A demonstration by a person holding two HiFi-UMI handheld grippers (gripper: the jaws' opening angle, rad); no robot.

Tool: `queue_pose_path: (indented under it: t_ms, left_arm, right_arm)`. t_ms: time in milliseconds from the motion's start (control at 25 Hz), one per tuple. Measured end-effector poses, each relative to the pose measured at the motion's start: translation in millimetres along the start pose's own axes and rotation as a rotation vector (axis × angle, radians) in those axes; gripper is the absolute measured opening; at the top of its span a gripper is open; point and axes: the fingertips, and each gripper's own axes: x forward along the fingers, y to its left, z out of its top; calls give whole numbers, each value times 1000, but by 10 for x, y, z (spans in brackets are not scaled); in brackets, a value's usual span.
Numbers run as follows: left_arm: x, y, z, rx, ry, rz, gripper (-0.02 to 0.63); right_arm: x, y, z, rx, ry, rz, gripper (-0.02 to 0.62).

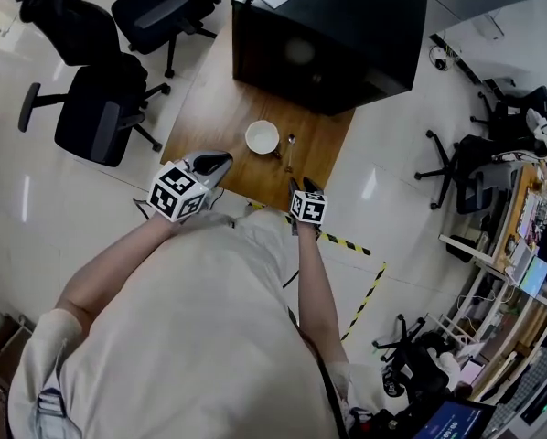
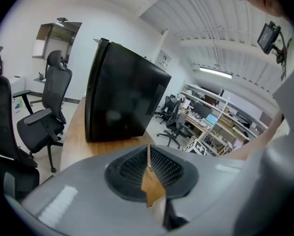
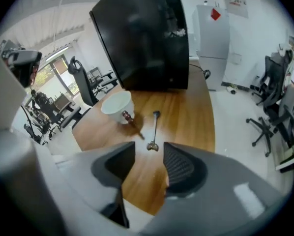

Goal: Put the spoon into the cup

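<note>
On the wooden table (image 1: 205, 108) a white cup (image 1: 262, 137) stands upright, with a metal spoon (image 1: 290, 152) lying flat just to its right. The right gripper view has the cup (image 3: 116, 103) at left and the spoon (image 3: 154, 130) straight ahead, bowl end nearest the jaws. My right gripper (image 3: 149, 156) hangs open above the table's near edge, short of the spoon, with nothing between its fingers; from the head it sits here (image 1: 297, 185). My left gripper (image 1: 215, 164) hovers at the near left of the cup, jaws together and empty (image 2: 148, 154).
A big black box (image 1: 328, 35) fills the table's far end behind the cup. A short brown-handled utensil (image 3: 129, 121) lies against the cup's right side. Office chairs (image 1: 100, 108) stand left of the table. Yellow-black tape (image 1: 347, 243) marks the floor at the near edge.
</note>
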Motion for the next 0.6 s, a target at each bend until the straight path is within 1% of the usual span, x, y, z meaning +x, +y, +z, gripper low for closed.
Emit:
queue_pose_path:
  t_ms: [120, 280, 400, 600]
  left_arm:
    - [-60, 129, -107, -24, 17, 34, 1]
    - [-228, 263, -209, -28, 31, 78, 2]
    - [-362, 375, -256, -39, 33, 112, 2]
    - [-448, 452, -287, -53, 33, 142, 2]
  right_arm:
    - [279, 1, -64, -55, 35, -16, 170]
    - [516, -17, -70, -63, 42, -39, 170]
    - [663, -27, -119, -81, 77, -51, 170]
    - [811, -60, -199, -62, 123, -60, 170]
